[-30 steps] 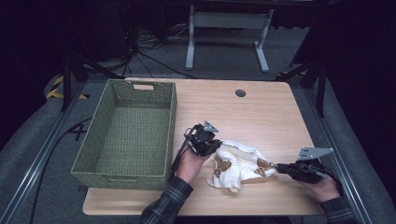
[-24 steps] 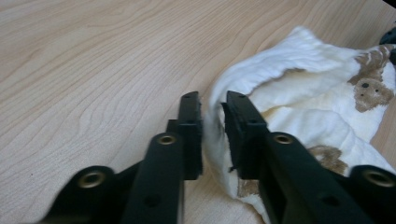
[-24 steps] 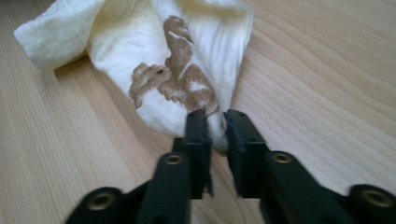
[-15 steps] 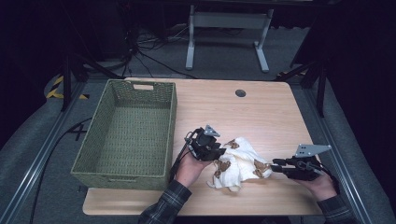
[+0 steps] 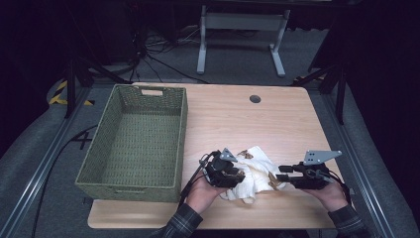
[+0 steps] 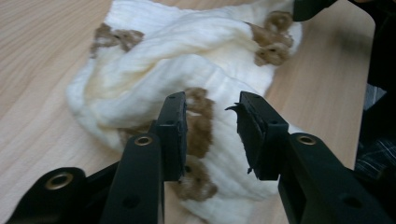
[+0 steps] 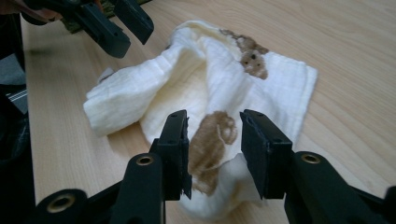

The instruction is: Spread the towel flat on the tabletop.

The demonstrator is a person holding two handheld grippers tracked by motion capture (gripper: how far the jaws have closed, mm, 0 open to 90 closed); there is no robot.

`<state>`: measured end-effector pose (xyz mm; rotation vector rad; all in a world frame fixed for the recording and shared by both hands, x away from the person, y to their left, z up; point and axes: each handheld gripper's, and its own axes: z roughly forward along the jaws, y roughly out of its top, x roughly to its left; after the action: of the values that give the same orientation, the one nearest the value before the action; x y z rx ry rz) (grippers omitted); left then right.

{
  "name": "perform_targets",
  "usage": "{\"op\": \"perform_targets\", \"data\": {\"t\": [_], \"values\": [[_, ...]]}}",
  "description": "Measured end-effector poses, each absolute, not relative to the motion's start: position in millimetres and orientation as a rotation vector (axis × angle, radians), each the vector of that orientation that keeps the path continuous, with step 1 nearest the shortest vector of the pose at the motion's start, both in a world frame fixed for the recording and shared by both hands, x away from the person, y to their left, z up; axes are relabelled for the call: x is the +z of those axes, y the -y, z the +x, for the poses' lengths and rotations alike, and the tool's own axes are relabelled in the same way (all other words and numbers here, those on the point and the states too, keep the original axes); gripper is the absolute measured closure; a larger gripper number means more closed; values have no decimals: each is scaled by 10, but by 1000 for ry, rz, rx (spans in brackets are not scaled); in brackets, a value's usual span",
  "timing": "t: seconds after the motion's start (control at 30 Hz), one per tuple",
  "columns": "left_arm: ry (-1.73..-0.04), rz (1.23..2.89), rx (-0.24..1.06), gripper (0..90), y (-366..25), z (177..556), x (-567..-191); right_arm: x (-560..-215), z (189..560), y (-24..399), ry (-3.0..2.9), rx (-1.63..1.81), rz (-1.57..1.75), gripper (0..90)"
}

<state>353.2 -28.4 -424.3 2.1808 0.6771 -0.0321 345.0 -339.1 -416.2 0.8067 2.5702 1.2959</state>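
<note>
A: What is changing on the near side of the table [image 5: 297,114]?

B: Both sets of jaws have just been opening. The left gripper [image 5: 233,174] and right gripper [image 5: 277,177] are now standing apart, with the cream cloth [image 5: 252,171] lying crumpled between the two, right of the green basket [image 5: 133,144].

A: Is either one pinching it?

B: No, the fabric is sitting under each gap, unclamped. I'd say they are letting go to re-grip.

Counter [image 5: 277,124]: light wood grain, rounded corners, a dark round grommet [image 5: 255,98] set near its far edge.
Floor [image 5: 29,163]: grey carpet, crossed by black cables [image 5: 163,64].
Far side: a grey metal stand [image 5: 241,22] is seen.
Light: the surroundings are left dark.
</note>
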Motion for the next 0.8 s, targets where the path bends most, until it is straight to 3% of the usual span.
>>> {"op": "perform_targets", "data": {"t": [0.23,0.37,0.57,0.8], "values": [[-606,2217,-61,579,456,3385,-4317,-4278,3474,3340,-2611,1232,815,648],[-596,2263,-56,674,515,3372,-4402,-4312,3522,3368,-2613,1196,837,745],[-590,2370,-8,830,555,3409,-4474,-4423,3590,3362,-2653,1056,844,816],[-633,2365,45,861,504,3525,-4486,-4470,3552,3363,-2711,978,827,833]]}}
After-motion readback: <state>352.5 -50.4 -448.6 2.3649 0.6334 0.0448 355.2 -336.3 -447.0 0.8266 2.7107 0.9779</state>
